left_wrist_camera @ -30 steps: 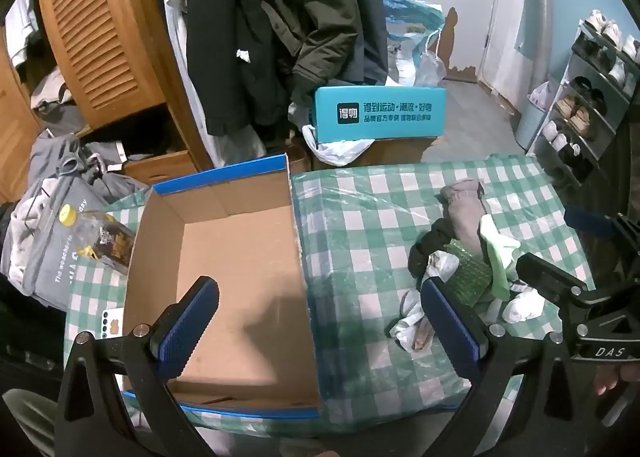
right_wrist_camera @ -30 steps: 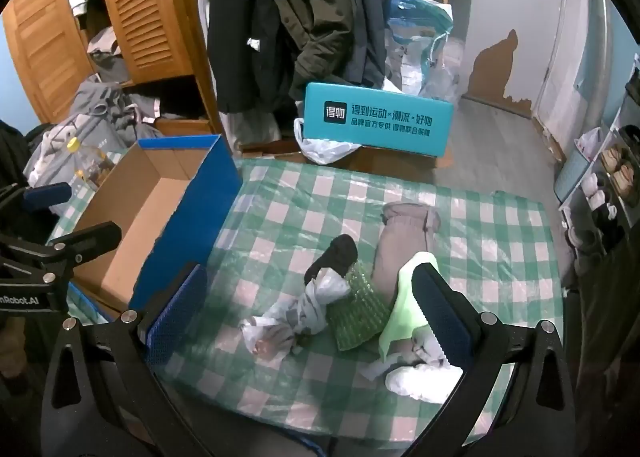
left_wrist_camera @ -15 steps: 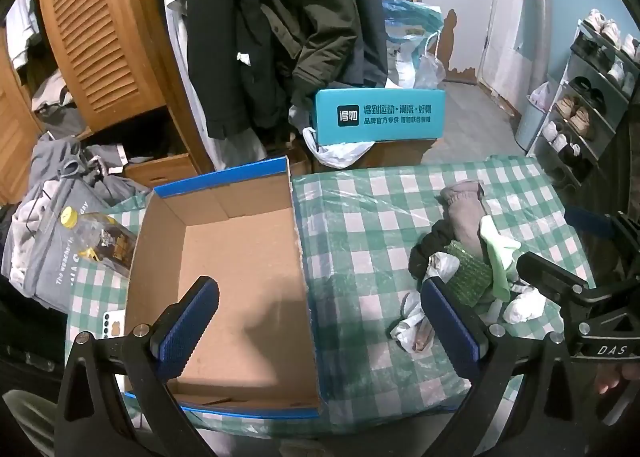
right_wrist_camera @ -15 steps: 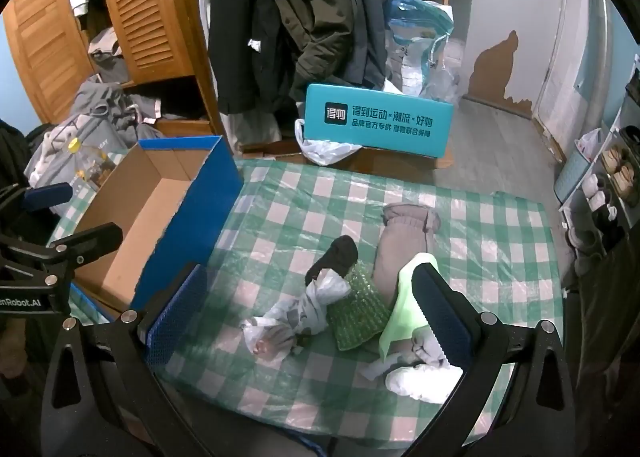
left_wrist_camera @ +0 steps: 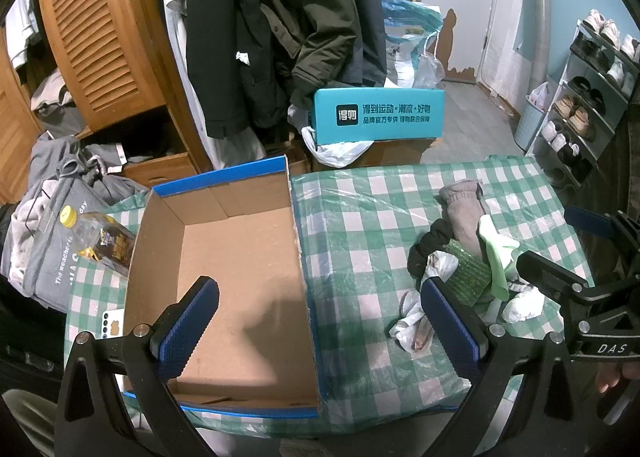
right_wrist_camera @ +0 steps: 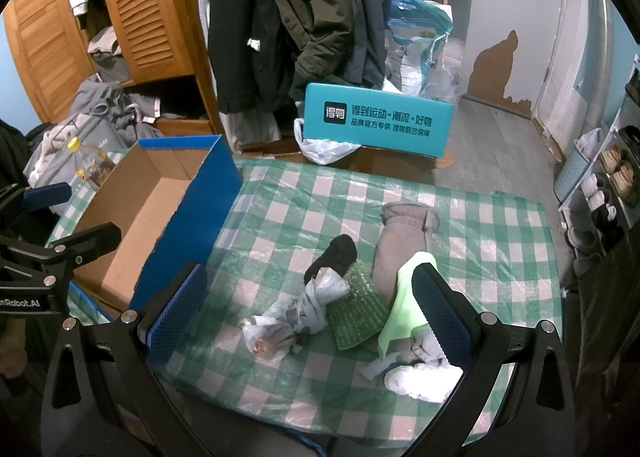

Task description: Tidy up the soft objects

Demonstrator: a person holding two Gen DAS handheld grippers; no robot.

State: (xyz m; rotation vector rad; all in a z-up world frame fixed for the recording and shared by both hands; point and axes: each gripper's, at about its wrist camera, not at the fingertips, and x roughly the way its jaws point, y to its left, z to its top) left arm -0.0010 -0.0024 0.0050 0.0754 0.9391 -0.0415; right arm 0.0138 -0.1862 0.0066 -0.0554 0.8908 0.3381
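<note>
Right gripper (right_wrist_camera: pixel 306 309): hung over the near edge of the table, jaws spread wide, nothing between them.
Left gripper (left_wrist_camera: pixel 320 321): hovered above the cardboard box (left_wrist_camera: pixel 240 257), fingers likewise far apart and empty.
Soft pile (right_wrist_camera: pixel 352 297): lay on the checked tablecloth (right_wrist_camera: pixel 500 241), directly ahead of and below the right gripper, well to the right of the left one; the right hand was judged the nearer.
Pieces: a crumpled grey-white cloth (right_wrist_camera: pixel 296 317) nearest, then a green knit piece (right_wrist_camera: pixel 356 313), a pale green cloth (right_wrist_camera: pixel 404 297), a black sock (right_wrist_camera: pixel 336 253), and a long grey sock (right_wrist_camera: pixel 404 241) whose axis ran away from the camera.
Box: open and bare inside, left of the pile, just beside it.
Hard to tell: the white items (right_wrist_camera: pixel 420 377) at the near right were partly behind the right finger; what they were stayed unclear.
</note>
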